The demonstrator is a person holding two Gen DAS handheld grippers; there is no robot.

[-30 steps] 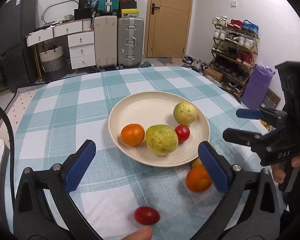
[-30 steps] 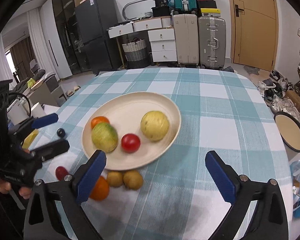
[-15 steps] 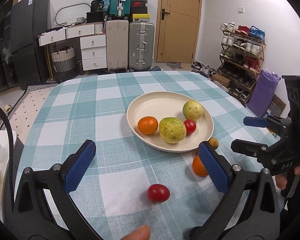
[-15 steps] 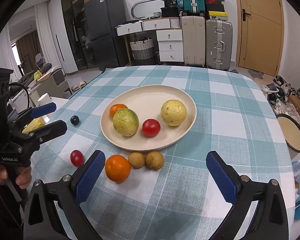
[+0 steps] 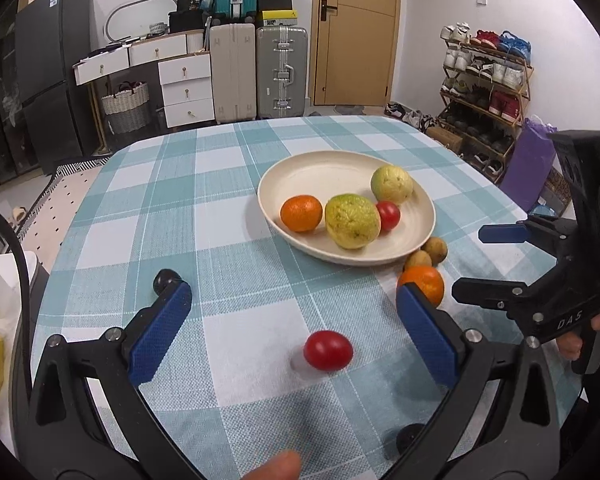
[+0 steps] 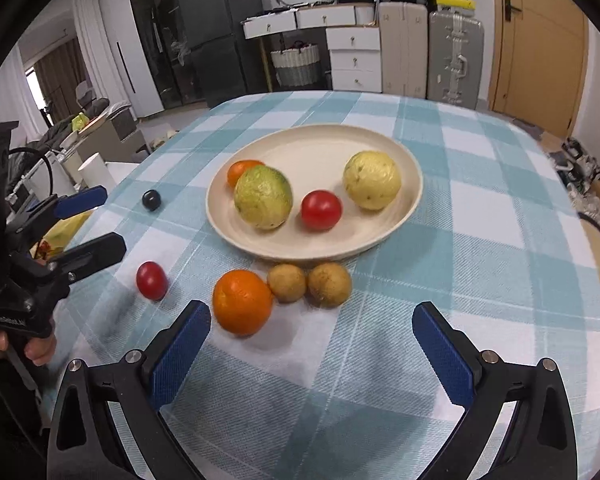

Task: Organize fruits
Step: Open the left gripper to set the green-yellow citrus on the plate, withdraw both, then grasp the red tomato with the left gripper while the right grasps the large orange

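Left wrist view: left gripper (image 5: 290,304) jaws spread wide, holding nothing; a red tomato (image 5: 328,350) lies on the checked tablecloth (image 5: 220,208) between its fingers. Right gripper (image 6: 312,330) jaws also wide open and empty, with a loose orange (image 6: 242,302) and two brown fruits (image 6: 310,283) just ahead, beside the cream plate (image 6: 380,236) holding four fruits.

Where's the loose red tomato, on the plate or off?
Off: the loose red tomato lies on the tablecloth, apart from the plate.
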